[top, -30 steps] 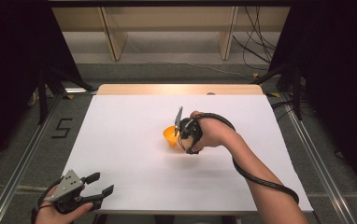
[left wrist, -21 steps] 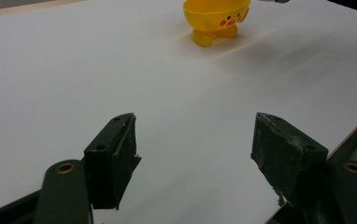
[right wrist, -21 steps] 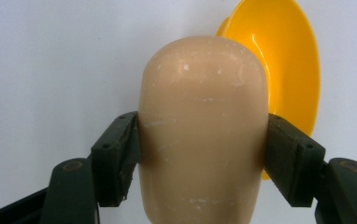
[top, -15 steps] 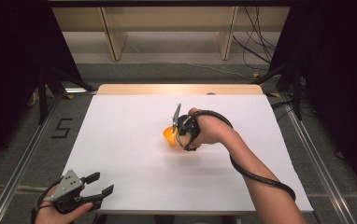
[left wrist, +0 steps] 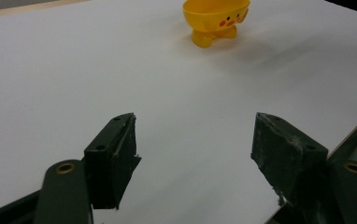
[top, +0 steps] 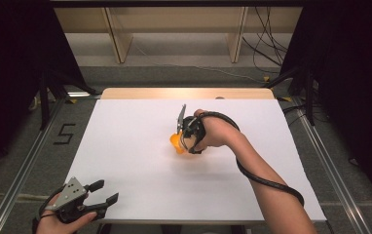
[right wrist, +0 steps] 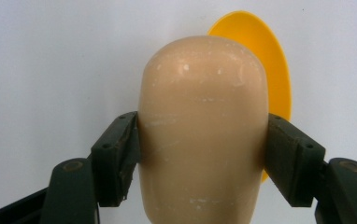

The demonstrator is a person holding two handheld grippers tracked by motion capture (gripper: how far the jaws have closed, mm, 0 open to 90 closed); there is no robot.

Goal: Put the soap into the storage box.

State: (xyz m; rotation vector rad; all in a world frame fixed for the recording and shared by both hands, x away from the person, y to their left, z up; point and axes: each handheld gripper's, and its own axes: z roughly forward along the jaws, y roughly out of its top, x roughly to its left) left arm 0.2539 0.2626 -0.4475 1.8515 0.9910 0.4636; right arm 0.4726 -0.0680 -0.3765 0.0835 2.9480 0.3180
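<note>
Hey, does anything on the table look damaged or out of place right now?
Nothing spilled or toppled. The yellow bowl stands upright on the white table. One oddity: the beige rounded object clamped in the right gripper looks scuffed, with pale specks and scratches. The left gripper is open.

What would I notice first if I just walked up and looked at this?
Probably the bright yellow cup with a little chick face, standing on stubby feet near the middle of the white table. Right above it, the right claw grips a smooth beige egg by its sides. The left claw waits wide open at the table's near left corner.
</note>
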